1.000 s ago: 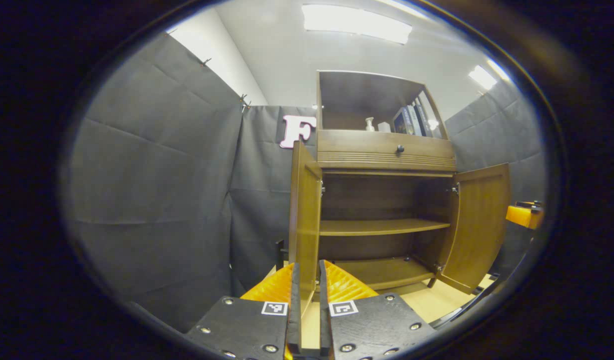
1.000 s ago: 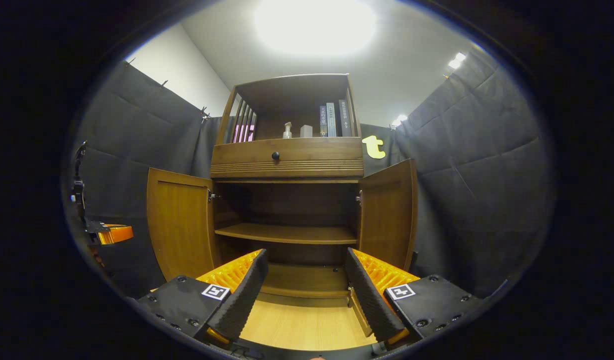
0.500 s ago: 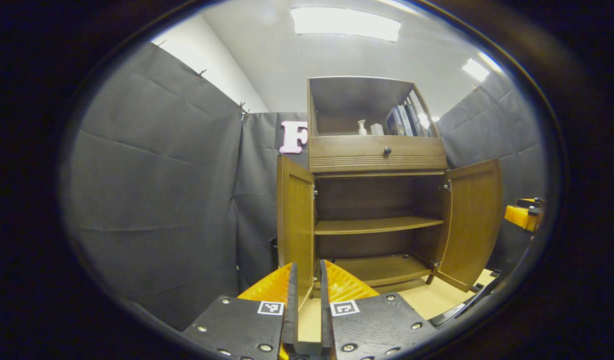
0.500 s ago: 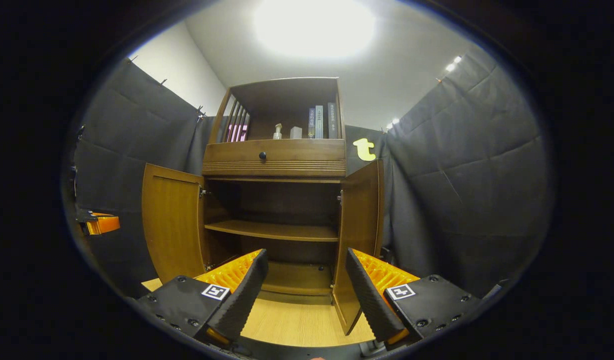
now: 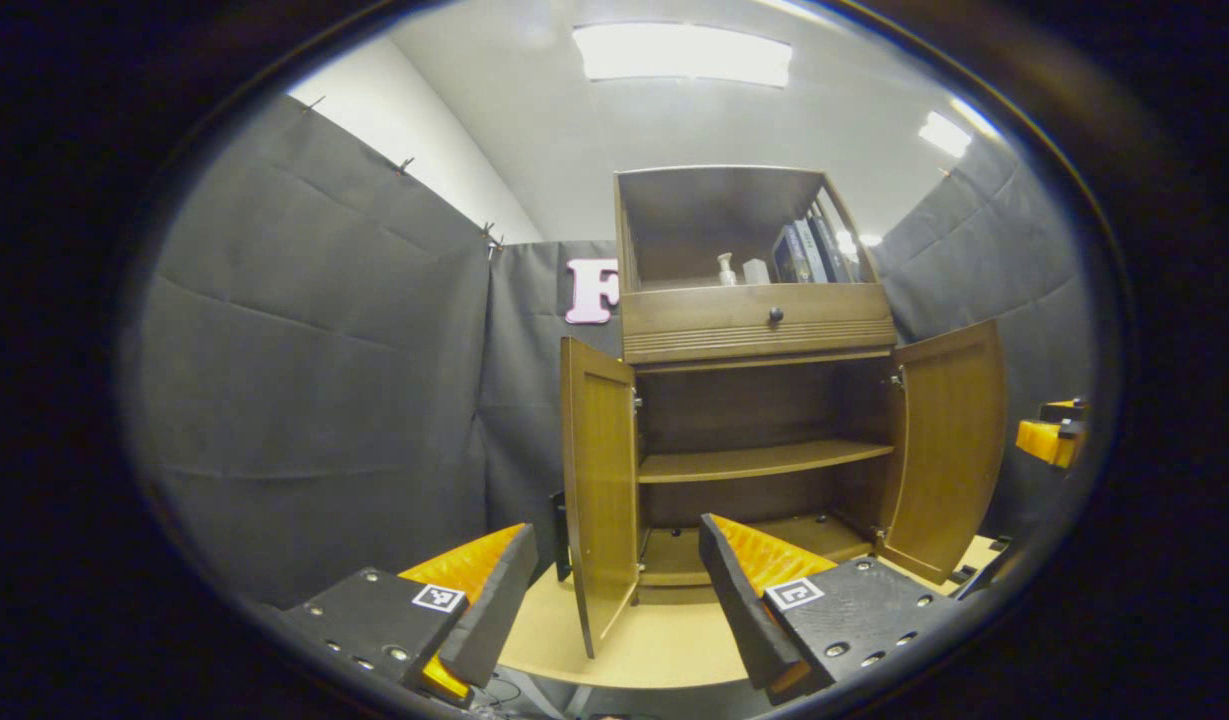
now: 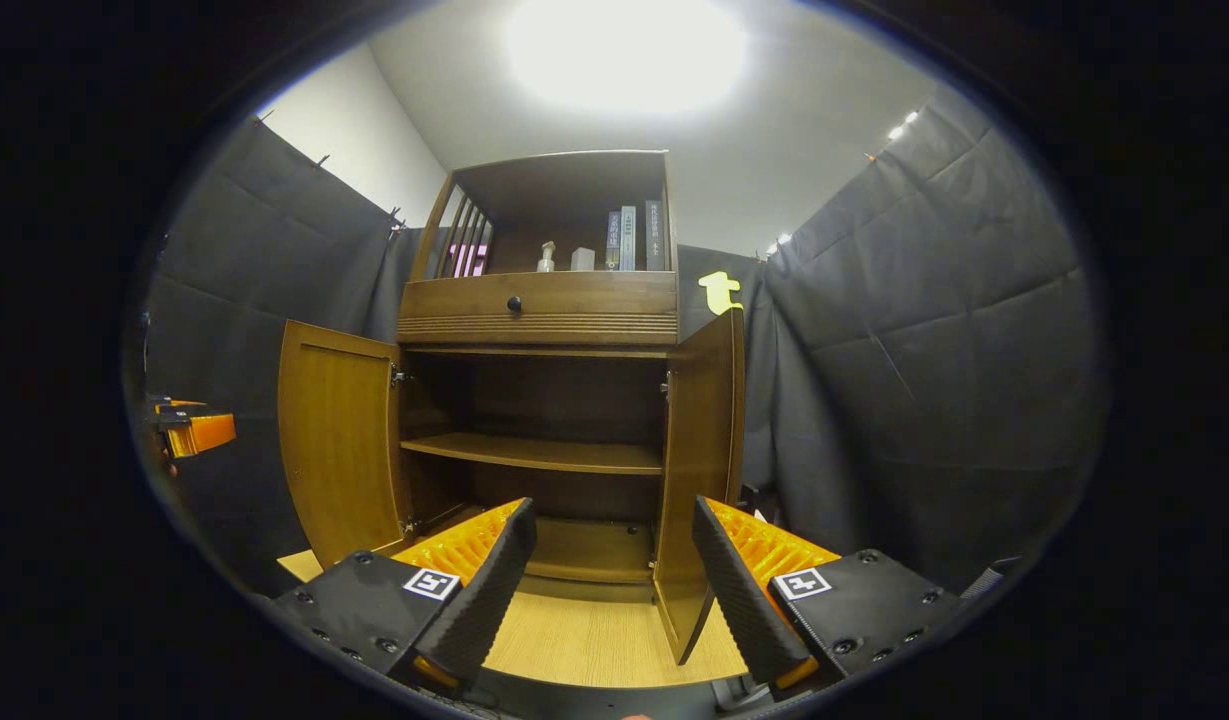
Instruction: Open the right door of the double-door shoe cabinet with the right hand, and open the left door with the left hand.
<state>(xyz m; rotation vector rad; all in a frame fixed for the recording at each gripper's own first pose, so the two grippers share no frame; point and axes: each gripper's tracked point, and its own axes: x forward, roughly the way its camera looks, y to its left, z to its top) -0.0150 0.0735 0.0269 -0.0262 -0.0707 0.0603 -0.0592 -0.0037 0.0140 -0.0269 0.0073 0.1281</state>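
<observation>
The brown wooden shoe cabinet [image 5: 759, 320] stands ahead with both lower doors swung wide. In the left gripper view its left door [image 5: 599, 500] is nearly edge-on just beyond my left gripper [image 5: 614, 615], which is open and apart from it. The right door [image 5: 949, 450] stands out to the right. In the right gripper view the right door [image 6: 699, 470] hangs open just past my right gripper [image 6: 609, 600], which is open and holds nothing. The left door [image 6: 339, 450] is at the left there. Inside, a bare shelf [image 6: 534, 452] shows.
A drawer with a dark knob [image 5: 775, 315] tops the doors, and above it an open shelf holds a bottle [image 5: 724, 268] and books [image 5: 799, 250]. Black cloth walls stand close on both sides. The cabinet rests on a light wooden board [image 6: 584, 640]. The other gripper [image 5: 1049, 435] shows at far right.
My left gripper was shut on the left door's edge; it has opened, let go and drawn back. The right gripper stayed open and turned slightly rightward.
</observation>
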